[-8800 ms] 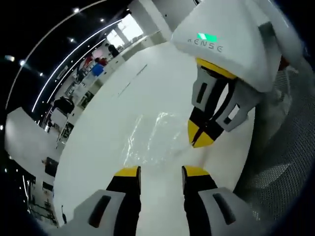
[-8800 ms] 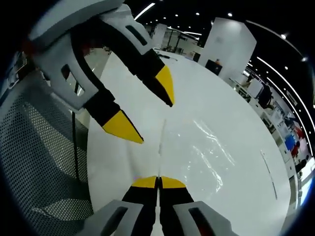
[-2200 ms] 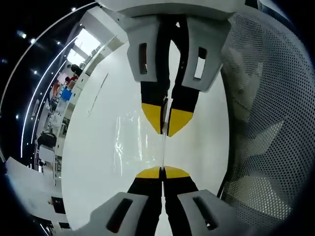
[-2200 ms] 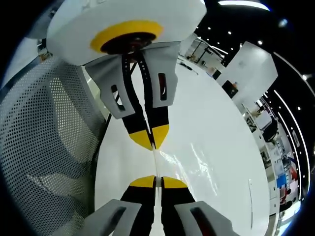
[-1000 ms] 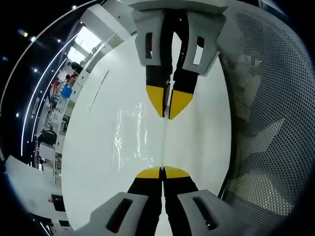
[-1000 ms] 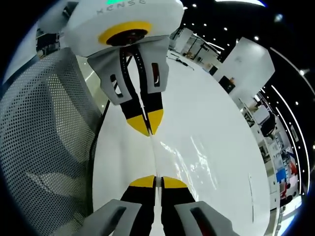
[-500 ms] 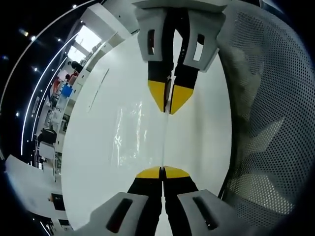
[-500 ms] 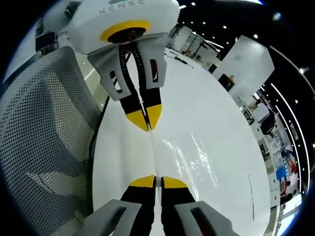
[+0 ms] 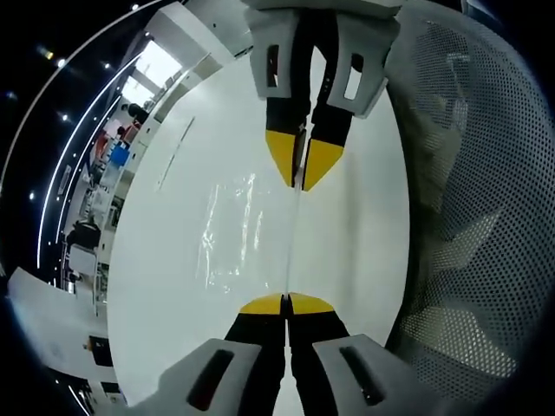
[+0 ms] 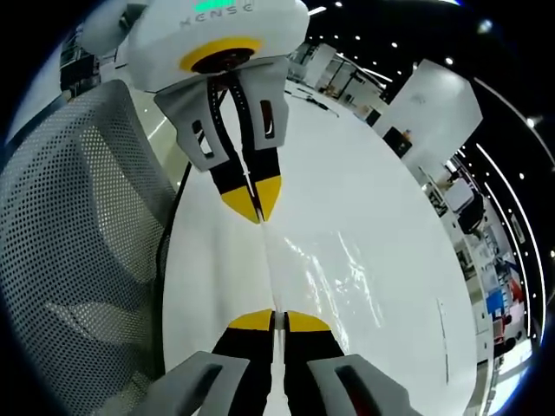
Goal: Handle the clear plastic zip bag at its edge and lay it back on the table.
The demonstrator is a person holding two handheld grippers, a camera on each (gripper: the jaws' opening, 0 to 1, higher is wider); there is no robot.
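Observation:
The clear plastic zip bag is stretched by one edge between both grippers above the white table; its shiny body hangs to one side. My left gripper is shut on one end of that edge. Facing it from the top of the left gripper view, the right gripper is shut on the other end. In the right gripper view, my right gripper pinches the bag at the bottom, and the left gripper pinches it further up.
A grey mesh chair back stands close beside the table; it also shows as the mesh chair in the right gripper view. Far across the room are desks and people.
Both grippers have drawn slightly further apart along the bag's edge, which now looks stretched straighter. Both stay shut on it.

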